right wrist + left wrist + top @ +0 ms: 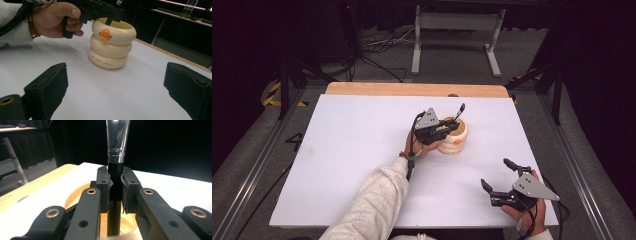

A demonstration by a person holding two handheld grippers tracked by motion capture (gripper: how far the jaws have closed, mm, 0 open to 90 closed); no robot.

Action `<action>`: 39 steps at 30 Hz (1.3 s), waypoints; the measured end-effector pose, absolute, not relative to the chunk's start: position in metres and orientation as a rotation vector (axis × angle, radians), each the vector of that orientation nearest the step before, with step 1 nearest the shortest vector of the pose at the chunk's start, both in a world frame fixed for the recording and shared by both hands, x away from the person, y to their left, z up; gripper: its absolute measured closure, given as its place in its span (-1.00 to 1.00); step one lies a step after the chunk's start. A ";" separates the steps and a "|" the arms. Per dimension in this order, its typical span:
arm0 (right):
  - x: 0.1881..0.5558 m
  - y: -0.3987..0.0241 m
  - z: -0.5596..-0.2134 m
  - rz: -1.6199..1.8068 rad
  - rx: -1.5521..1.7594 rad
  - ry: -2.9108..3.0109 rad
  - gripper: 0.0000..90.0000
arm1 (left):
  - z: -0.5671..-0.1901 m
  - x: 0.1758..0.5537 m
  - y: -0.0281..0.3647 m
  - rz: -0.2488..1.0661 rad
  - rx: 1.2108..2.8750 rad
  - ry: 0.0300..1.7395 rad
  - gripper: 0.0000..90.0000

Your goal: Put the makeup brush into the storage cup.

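Right hand-held gripper: nearest the camera in the high view, at the near right corner of the tabletop; jaws spread wide with nothing between them, pads hanging above bare surface.
Left hand-held gripper: over the middle of the tabletop, toward the far edge; jaws pressed together on the brush handle, one pad on each side of the black shaft.
Brush: black handle with a chrome ferrule directly above the pinch point; long axis close to upright, tilted slightly toward the far right corner in the high view, upper end clear of the holder.
Holder: cream, three stacked rings, orange beak-shaped mark on the top ring; stands upright right of centre, toward the far edge, just beside the left hand.
Brush-to-holder relation: lower end of the handle lies inside the open mouth of the holder; whether it touches the bottom cannot be determined.
Governing axis: vertical; the brush can travel only along its own length, in or out of the mouth.
Nearer hand: left, already on the brush; the right hand-held gripper is well apart from the holder, toward the near edge.
Assessed risk: side loading on the handle may tip the holder.
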State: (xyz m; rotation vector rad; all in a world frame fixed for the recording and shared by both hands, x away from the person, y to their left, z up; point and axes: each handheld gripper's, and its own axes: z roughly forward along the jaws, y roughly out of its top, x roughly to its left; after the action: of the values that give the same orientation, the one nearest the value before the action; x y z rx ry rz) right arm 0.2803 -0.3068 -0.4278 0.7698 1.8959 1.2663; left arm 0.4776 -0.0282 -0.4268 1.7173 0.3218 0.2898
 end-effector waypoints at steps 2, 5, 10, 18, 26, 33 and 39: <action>0.281 -0.306 -0.428 1.265 0.765 1.897 -0.87 | -0.428 0.477 -0.027 0.282 1.719 0.323 0.75; 0.281 -0.305 -0.428 1.261 0.765 1.902 -0.87 | -0.429 0.477 -0.026 0.281 1.721 0.329 0.75; 0.281 -0.306 -0.429 1.264 0.767 1.903 -0.87 | -0.430 0.477 -0.025 0.289 1.728 0.341 0.75; 0.281 -0.306 -0.428 1.261 0.766 1.901 -0.87 | -0.430 0.478 -0.025 0.289 1.729 0.343 0.75; 0.281 -0.307 -0.428 1.257 0.773 1.896 -0.87 | -0.430 0.478 -0.024 0.300 1.733 0.355 0.74; 0.280 -0.308 -0.427 1.255 0.773 1.874 -0.86 | -0.426 0.474 -0.017 0.319 1.725 0.347 0.56; 0.280 -0.308 -0.427 1.254 0.775 1.873 -0.86 | -0.420 0.469 -0.006 0.365 1.739 0.346 0.29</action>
State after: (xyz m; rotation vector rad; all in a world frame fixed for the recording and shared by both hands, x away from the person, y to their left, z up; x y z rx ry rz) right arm 0.2800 -0.3084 -0.4270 0.7750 1.8735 1.2536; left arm 0.4686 -0.0064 -0.4201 1.7391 0.3455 0.3649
